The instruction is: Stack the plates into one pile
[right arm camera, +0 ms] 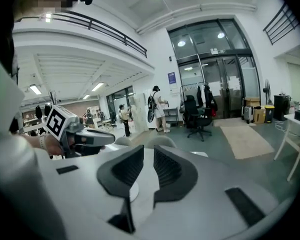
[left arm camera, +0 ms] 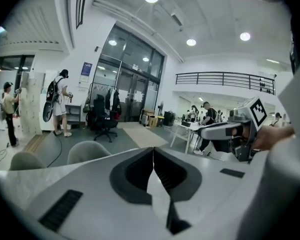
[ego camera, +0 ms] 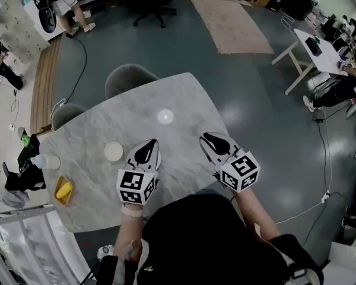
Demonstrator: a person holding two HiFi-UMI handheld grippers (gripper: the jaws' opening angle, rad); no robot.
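Note:
A cream plate pile (ego camera: 113,151) lies on the marble table (ego camera: 184,100), just left of my left gripper (ego camera: 151,142). A small white disc (ego camera: 165,116) shows farther back, between the two grippers; the same disc (right arm camera: 134,190) peeks out below the right jaws. My left gripper (left arm camera: 153,149) is shut, tips together, empty. My right gripper (ego camera: 207,137) (right arm camera: 148,149) keeps a narrow gap with nothing in it. Both are held up above the table's near edge, pointing out across the room. Each gripper view shows the other gripper (left arm camera: 235,129) (right arm camera: 77,134) alongside.
A yellow tray (ego camera: 63,190) and a pale cup (ego camera: 45,161) sit at the table's left end. Two grey chairs (ego camera: 130,78) (ego camera: 68,113) stand on the far side. A rug (ego camera: 228,22), a white desk (ego camera: 311,52) and people lie beyond.

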